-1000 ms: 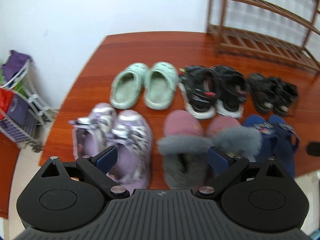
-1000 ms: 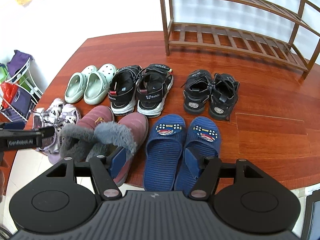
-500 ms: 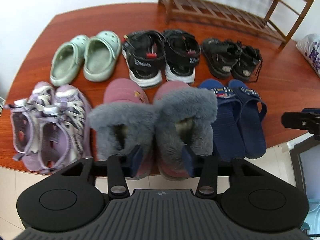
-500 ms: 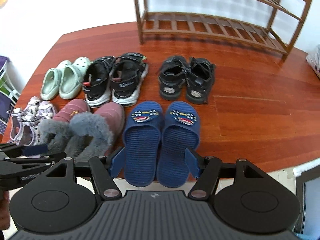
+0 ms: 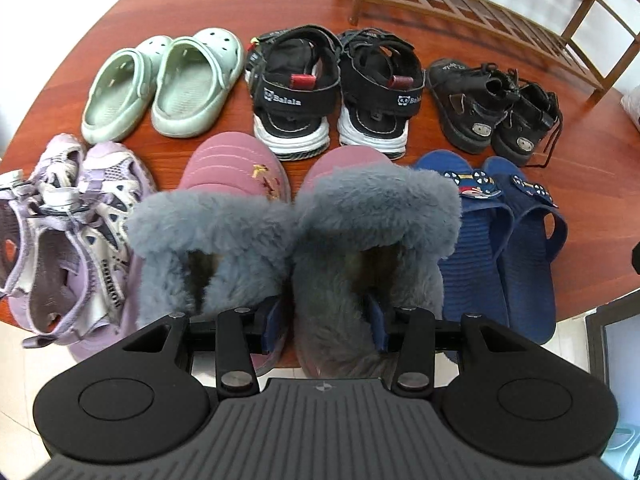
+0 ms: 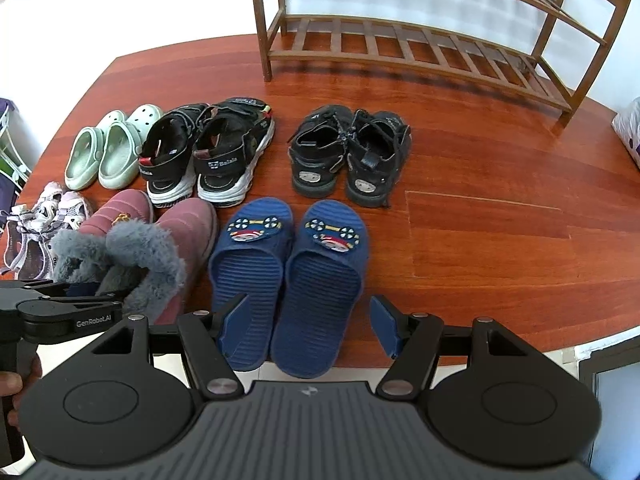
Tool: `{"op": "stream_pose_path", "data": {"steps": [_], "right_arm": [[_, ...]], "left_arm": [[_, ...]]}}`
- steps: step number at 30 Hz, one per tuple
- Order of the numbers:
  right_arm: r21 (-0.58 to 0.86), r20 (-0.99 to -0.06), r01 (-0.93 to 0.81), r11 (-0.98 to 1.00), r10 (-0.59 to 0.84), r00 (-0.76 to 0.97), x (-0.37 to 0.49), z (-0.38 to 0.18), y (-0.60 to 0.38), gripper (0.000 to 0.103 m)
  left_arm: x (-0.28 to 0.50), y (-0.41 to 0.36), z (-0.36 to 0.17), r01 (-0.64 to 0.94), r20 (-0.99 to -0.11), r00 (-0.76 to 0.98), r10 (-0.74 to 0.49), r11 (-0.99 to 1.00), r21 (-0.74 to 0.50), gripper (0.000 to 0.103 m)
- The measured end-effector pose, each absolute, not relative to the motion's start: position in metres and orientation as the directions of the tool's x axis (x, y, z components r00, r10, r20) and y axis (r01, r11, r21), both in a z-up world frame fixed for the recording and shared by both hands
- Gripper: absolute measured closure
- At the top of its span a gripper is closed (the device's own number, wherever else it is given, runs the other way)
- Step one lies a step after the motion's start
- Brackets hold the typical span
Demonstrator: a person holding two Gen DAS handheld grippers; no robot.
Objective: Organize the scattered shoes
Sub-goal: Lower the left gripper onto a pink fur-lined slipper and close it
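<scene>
Several pairs of shoes stand in two rows on the wooden floor. My left gripper (image 5: 324,326) has its jaws on either side of the heel of the right pink fur-lined boot (image 5: 372,232), close against the grey fur. The other pink boot (image 5: 216,216) stands just to its left. My right gripper (image 6: 308,328) is open above the heels of the blue slippers (image 6: 288,276), holding nothing. The left gripper also shows in the right wrist view (image 6: 88,294) at the boots (image 6: 152,256).
Back row: green clogs (image 5: 164,80), black Balala sandals (image 5: 332,92), black leather shoes (image 5: 496,112). Purple sandals (image 5: 60,232) stand at the front left. A wooden shoe rack (image 6: 420,44) stands behind against the wall. Bare floor (image 6: 500,240) lies to the right.
My left gripper swung right from the purple sandals to the pink boots, moved in and narrowed around the right boot's heel. My right gripper shifted over the blue slippers and opened wider.
</scene>
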State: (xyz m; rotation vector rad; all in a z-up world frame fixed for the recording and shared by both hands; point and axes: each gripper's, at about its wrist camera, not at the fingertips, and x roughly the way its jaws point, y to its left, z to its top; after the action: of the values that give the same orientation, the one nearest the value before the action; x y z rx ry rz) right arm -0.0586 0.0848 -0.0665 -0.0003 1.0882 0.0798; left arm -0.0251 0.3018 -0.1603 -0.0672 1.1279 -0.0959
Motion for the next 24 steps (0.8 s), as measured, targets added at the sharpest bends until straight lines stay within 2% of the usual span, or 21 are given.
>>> {"op": "stream_pose_path", "data": {"steps": [5, 8, 9, 17, 19, 20, 24], "right_arm": [[0.039, -0.888, -0.077, 0.996, 0.07, 0.455, -0.058, -0.069, 0.079, 0.032], [0.043, -0.886, -0.086, 0.995, 0.078, 0.456, -0.057, -0.07, 0.082, 0.032], [0.045, -0.886, -0.089, 0.995, 0.081, 0.456, -0.057, -0.07, 0.082, 0.032], [0.056, -0.883, -0.114, 0.992, 0.102, 0.458, -0.057, -0.071, 0.089, 0.032], [0.058, -0.882, -0.12, 0.991, 0.108, 0.459, -0.057, -0.071, 0.091, 0.032], [0.06, -0.882, -0.124, 0.991, 0.11, 0.459, -0.057, -0.072, 0.092, 0.032], [0.065, -0.88, -0.136, 0.989, 0.121, 0.459, -0.056, -0.072, 0.095, 0.032]], "left_arm": [[-0.018, 0.292, -0.167, 0.055, -0.89, 0.448, -0.081, 0.996, -0.064, 0.056], [-0.017, 0.293, -0.167, 0.036, -0.882, 0.468, -0.055, 0.998, -0.044, 0.08], [-0.017, 0.296, -0.166, 0.023, -0.879, 0.474, -0.056, 0.998, -0.051, 0.083], [-0.023, 0.303, -0.141, 0.033, -0.85, 0.517, -0.1, 0.995, -0.097, 0.087], [-0.027, 0.304, -0.132, 0.035, -0.839, 0.532, -0.113, 0.993, -0.111, 0.091], [-0.029, 0.305, -0.126, 0.035, -0.831, 0.543, -0.123, 0.992, -0.123, 0.103], [-0.033, 0.306, -0.097, 0.059, -0.799, 0.587, -0.131, 0.991, -0.119, 0.103]]}}
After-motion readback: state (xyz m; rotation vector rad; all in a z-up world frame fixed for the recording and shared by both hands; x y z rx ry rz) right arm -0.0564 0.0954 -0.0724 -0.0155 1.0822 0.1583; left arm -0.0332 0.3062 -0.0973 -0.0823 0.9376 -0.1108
